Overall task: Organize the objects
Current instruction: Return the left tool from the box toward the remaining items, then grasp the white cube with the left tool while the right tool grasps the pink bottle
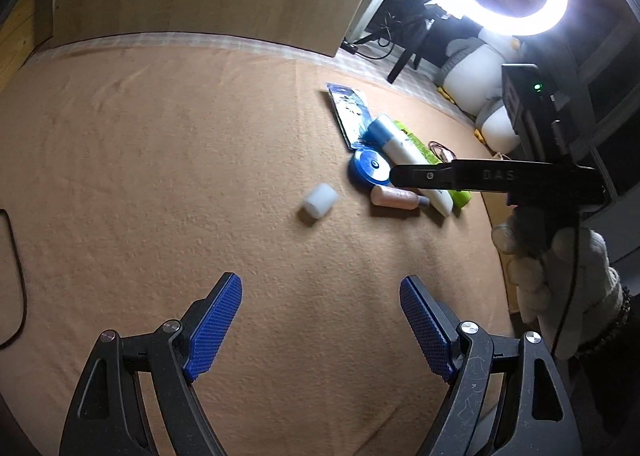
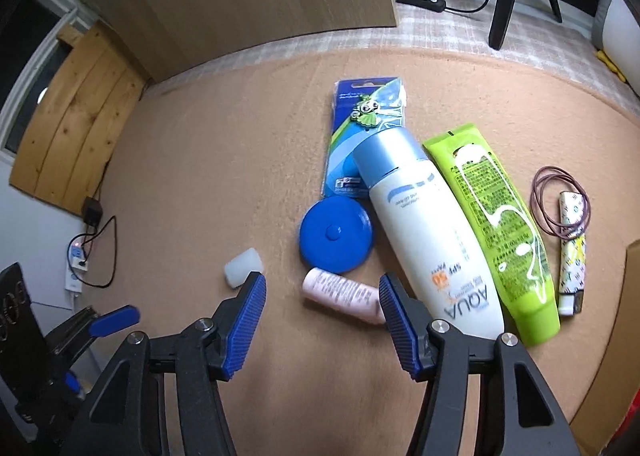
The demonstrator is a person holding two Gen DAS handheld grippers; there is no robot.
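Hovering my right gripper (image 2: 322,316) over the pink tube (image 2: 342,295), jaws apart, nothing held. Left gripper (image 1: 320,322) open too (empty). Risk: closing could nudge the sunscreen bottle (image 2: 428,232).

On the blanket (image 2: 180,159), the card pack (image 2: 362,123) lies farthest back, the bottle (image 2: 424,232) overlapping its near end. The tube (image 2: 496,228) lies right of the bottle, the round case (image 2: 336,236) left, the small cap (image 2: 242,268) further left.
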